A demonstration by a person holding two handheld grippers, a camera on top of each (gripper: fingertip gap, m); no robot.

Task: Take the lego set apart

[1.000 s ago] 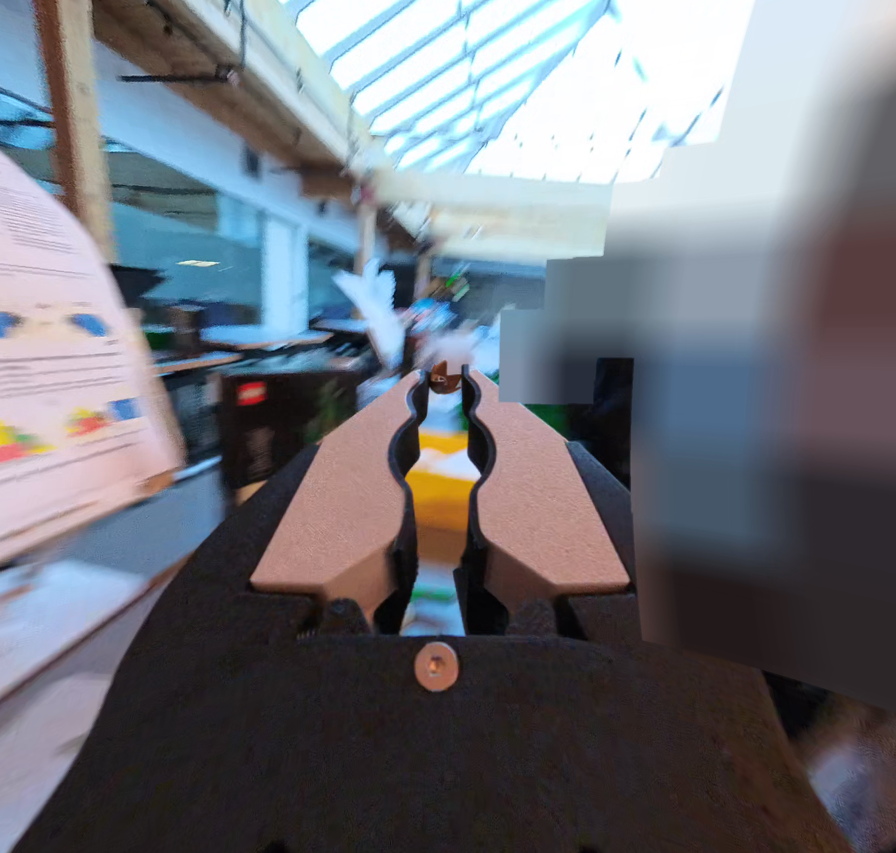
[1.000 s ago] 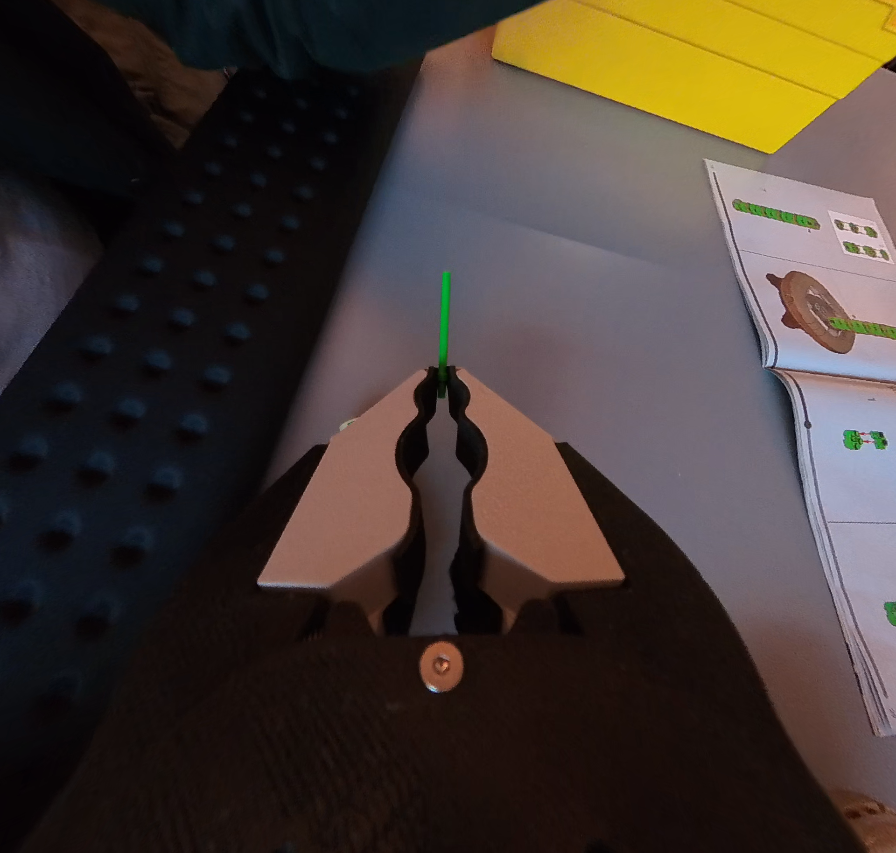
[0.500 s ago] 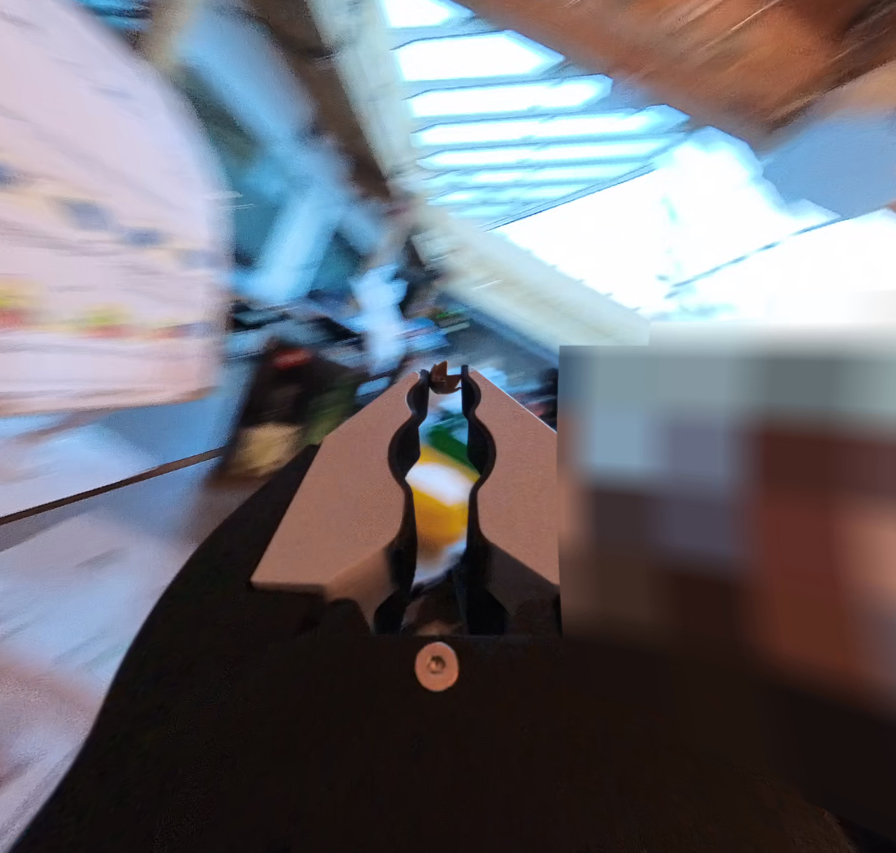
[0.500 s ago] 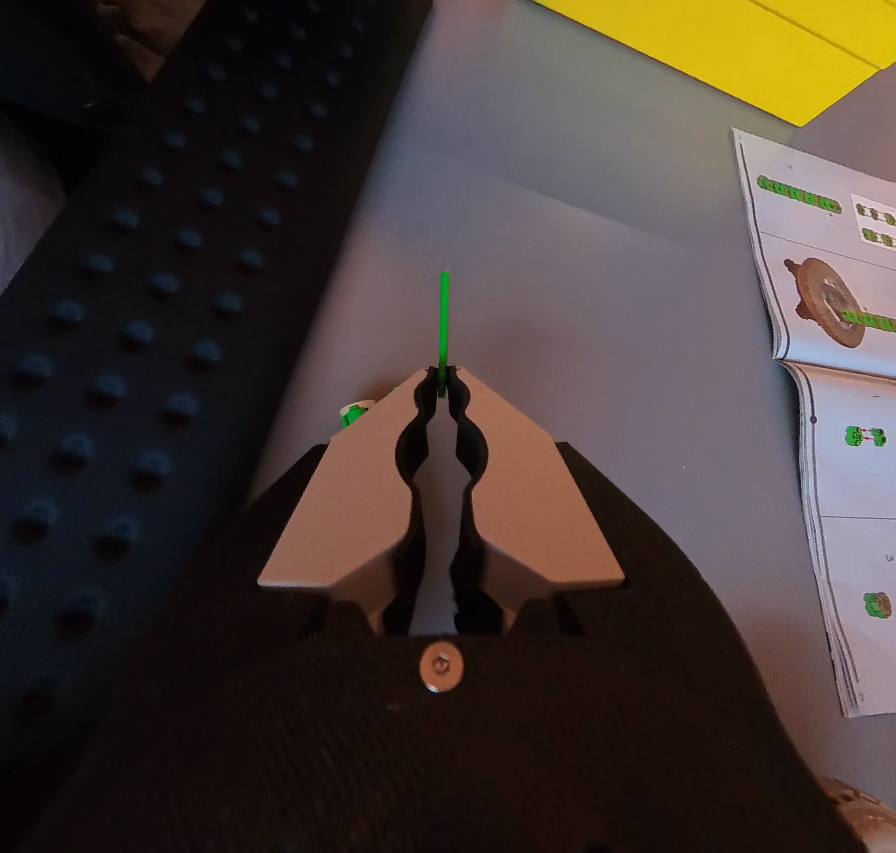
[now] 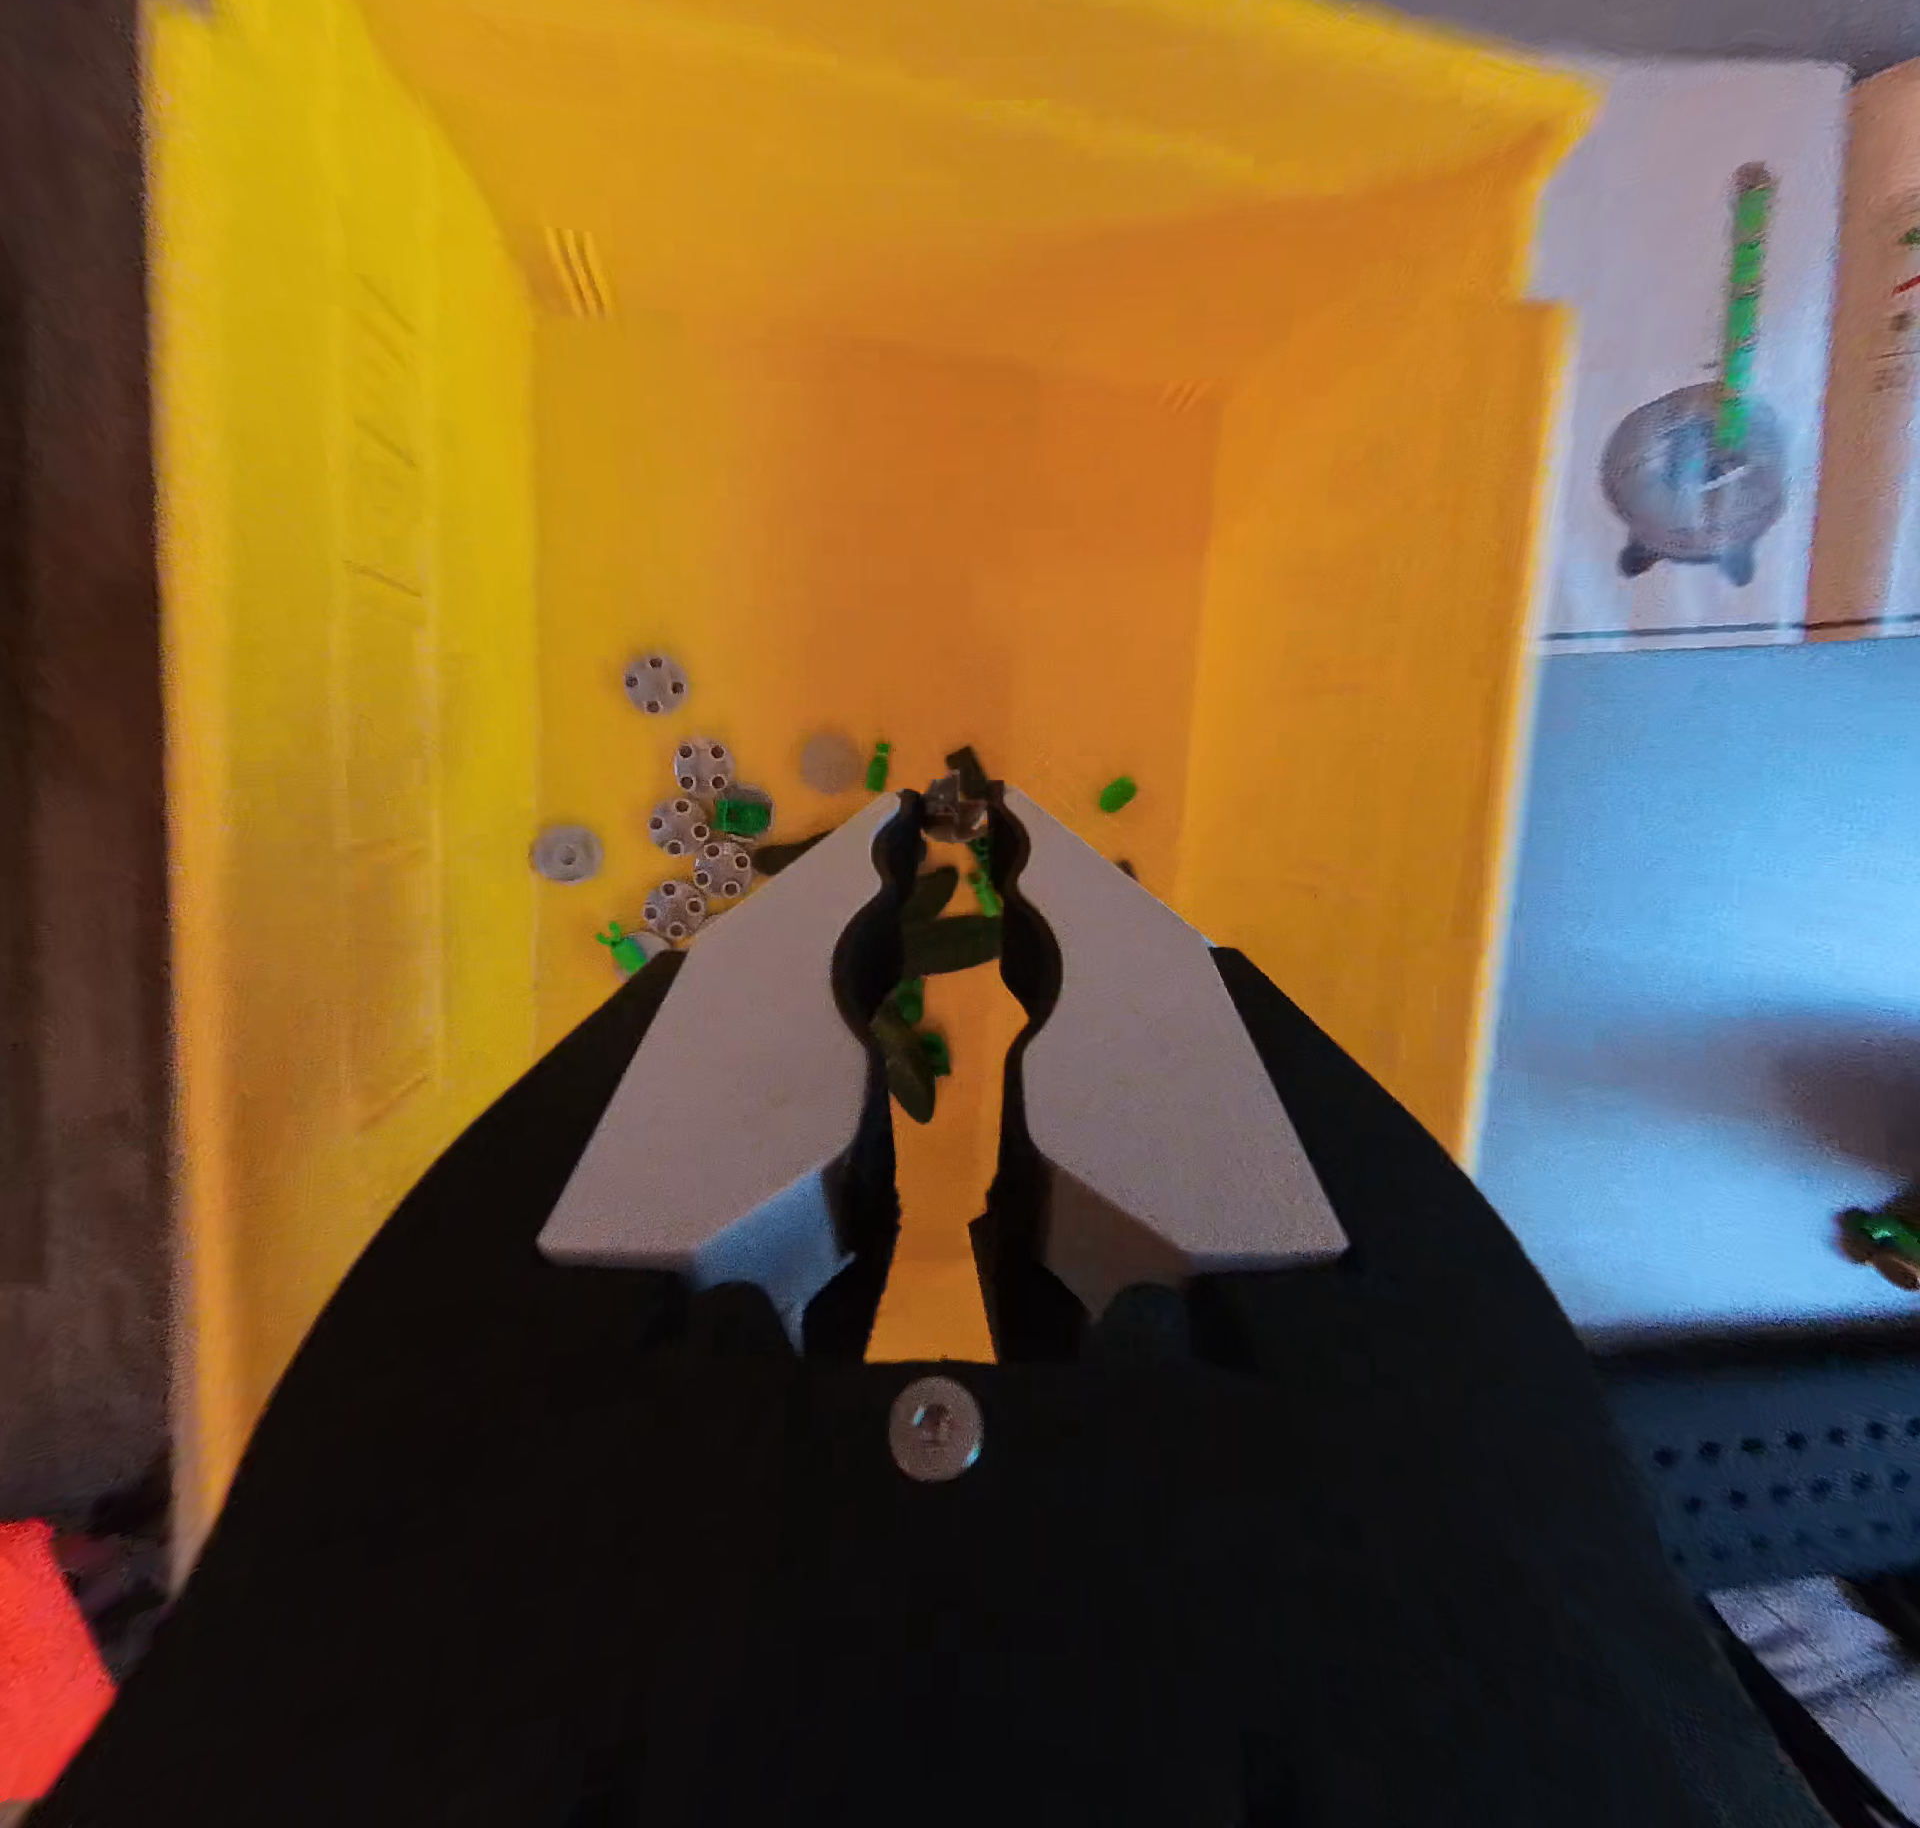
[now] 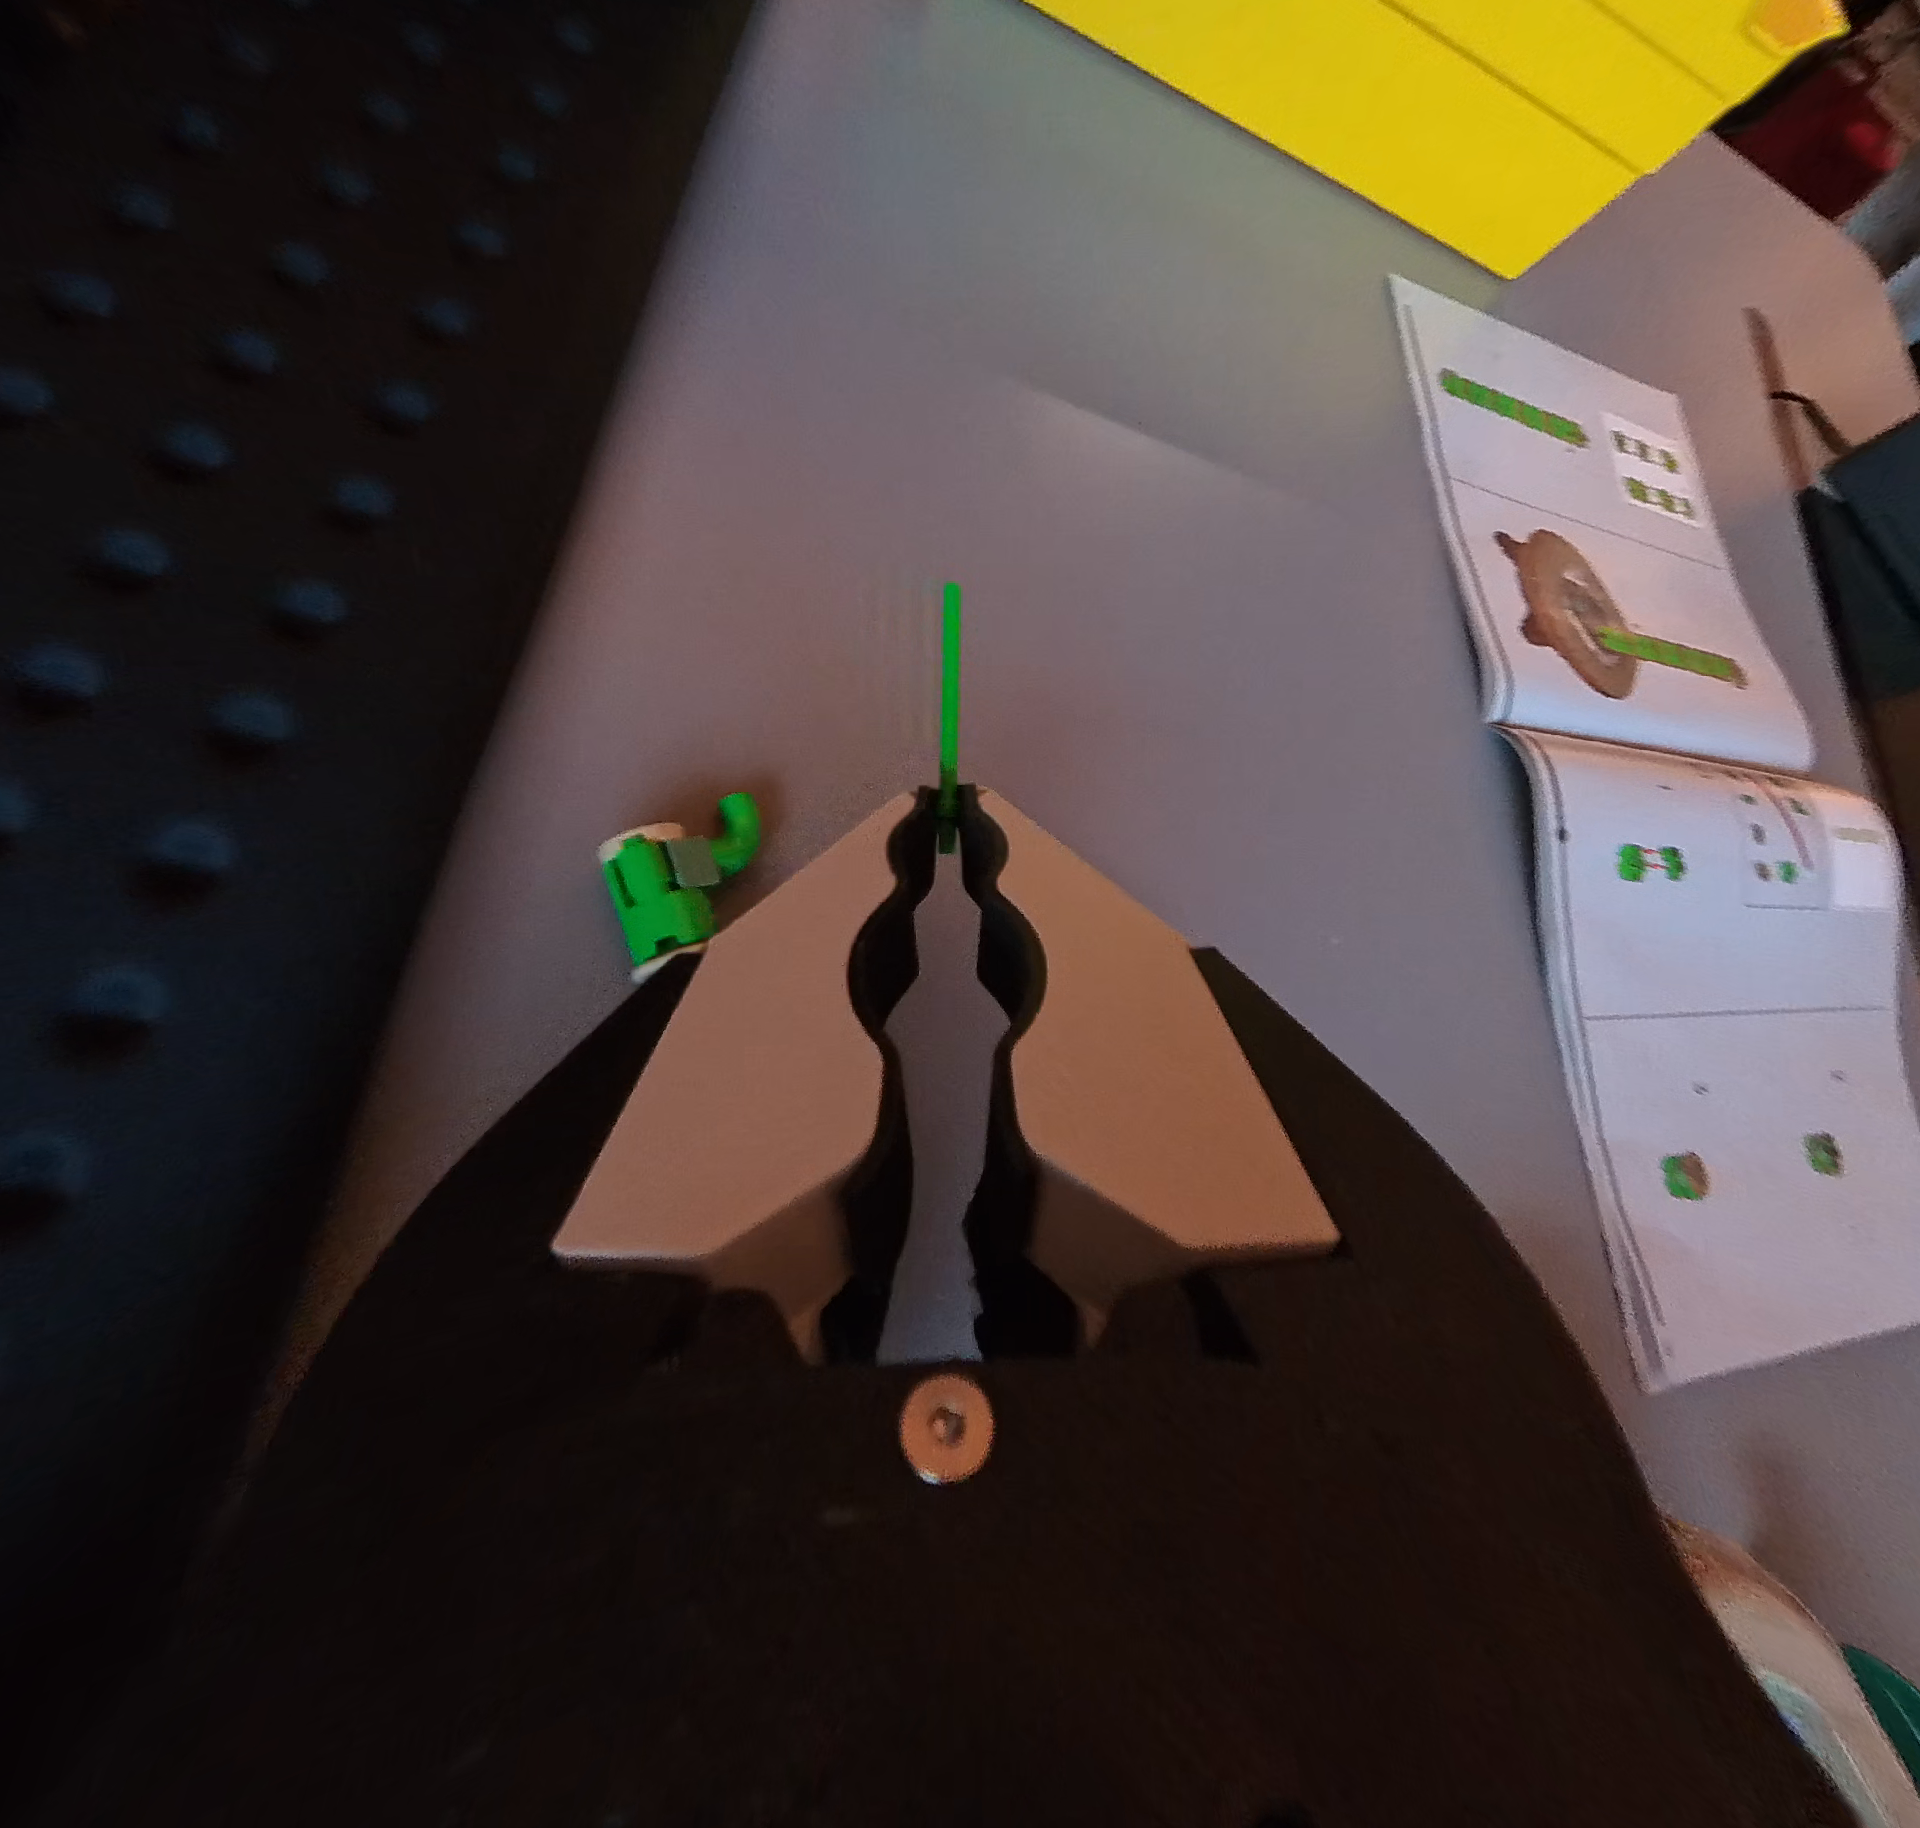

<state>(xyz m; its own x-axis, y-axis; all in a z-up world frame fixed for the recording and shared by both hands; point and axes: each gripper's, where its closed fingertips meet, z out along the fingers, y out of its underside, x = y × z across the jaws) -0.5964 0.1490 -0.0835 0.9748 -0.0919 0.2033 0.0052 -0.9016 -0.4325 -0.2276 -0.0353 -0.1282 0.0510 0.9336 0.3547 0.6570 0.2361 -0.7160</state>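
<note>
My left gripper (image 5: 954, 810) is shut on a small brown lego piece (image 5: 956, 808) and points down into a yellow bin (image 5: 343, 573). Several grey round lego pieces (image 5: 698, 822) and green ones (image 5: 740, 814) lie on the bin's floor. My right gripper (image 6: 945, 810) is shut on a thin green lego rod (image 6: 950, 682) that sticks out forward over the grey table (image 6: 1143, 490). A small green lego cluster (image 6: 670, 879) lies on the table just left of the right gripper's left finger.
The yellow bin also shows in the right wrist view (image 6: 1382, 64), at the back. An open instruction booklet (image 6: 1683, 843) lies at the right. A black studded mat (image 6: 239, 490) runs along the left. In the left wrist view the booklet (image 5: 1704, 365) stands right of the bin. There is about 40 cm between the tips of the two grippers.
My left gripper has swung from pointing up at the ceiling to pointing down into the yellow bin, still shut on the brown piece. The right gripper has drawn back a little, uncovering the green cluster.
</note>
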